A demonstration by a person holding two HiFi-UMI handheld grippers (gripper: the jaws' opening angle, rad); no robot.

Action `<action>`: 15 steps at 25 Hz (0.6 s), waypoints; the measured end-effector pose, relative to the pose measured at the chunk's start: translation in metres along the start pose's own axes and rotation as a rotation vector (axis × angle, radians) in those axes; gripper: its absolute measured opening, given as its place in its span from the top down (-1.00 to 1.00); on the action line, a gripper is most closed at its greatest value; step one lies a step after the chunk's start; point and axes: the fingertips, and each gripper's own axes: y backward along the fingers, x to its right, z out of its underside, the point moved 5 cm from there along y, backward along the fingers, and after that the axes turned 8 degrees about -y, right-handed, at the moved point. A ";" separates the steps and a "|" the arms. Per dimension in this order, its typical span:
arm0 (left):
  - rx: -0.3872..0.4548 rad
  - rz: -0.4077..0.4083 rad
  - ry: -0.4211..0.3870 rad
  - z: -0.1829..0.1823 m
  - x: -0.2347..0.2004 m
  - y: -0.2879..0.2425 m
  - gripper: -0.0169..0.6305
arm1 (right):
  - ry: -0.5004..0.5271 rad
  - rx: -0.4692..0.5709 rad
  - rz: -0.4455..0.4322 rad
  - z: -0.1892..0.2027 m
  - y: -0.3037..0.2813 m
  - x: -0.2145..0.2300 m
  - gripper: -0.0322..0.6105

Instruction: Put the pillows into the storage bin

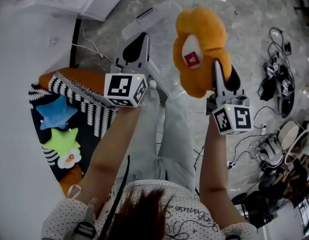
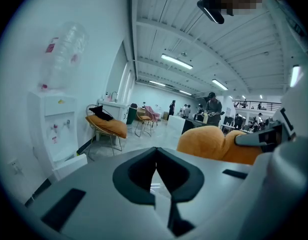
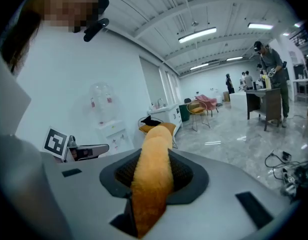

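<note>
The right gripper is clamping the orange plush flower-shaped pillow, which is projecting beyond its jaws. The left gripper, alongside, is sitting closed and empty.

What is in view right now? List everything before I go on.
pillow: one, orange, held up in the right tongs
blue star: one, blue, in the bin
green star: one, green, in the bin next to the blue star
flower plush: one, white with orange, in the bin by the green star
bin: one, black-and-white striped, on the floor at the left
cables: several, black, on the floor at the right
water dispenser: one, white, by the wall
chair: one, orange cushion, near the dispenser
left tongs: shut, empty
right tongs: shut on the pillow
</note>
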 end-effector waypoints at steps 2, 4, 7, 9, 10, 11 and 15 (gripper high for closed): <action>-0.016 -0.015 0.009 0.025 0.002 -0.002 0.93 | -0.021 -0.032 -0.006 0.030 -0.006 0.011 0.51; -0.031 -0.028 0.033 0.055 0.001 -0.004 0.93 | -0.032 -0.060 -0.014 0.061 -0.013 0.021 0.51; -0.050 -0.047 0.080 0.101 0.000 -0.012 0.93 | -0.061 -0.091 -0.024 0.107 -0.027 0.039 0.51; -0.070 -0.056 0.087 0.132 0.000 -0.017 0.94 | -0.086 -0.107 -0.032 0.138 -0.036 0.051 0.51; -0.080 -0.058 0.087 0.147 -0.001 -0.019 0.93 | -0.096 -0.114 -0.038 0.154 -0.042 0.056 0.51; -0.090 -0.059 0.087 0.163 -0.002 -0.021 0.93 | -0.107 -0.122 -0.044 0.171 -0.047 0.060 0.51; -0.145 -0.056 0.108 0.224 -0.004 -0.031 0.93 | -0.137 -0.183 -0.058 0.241 -0.069 0.079 0.50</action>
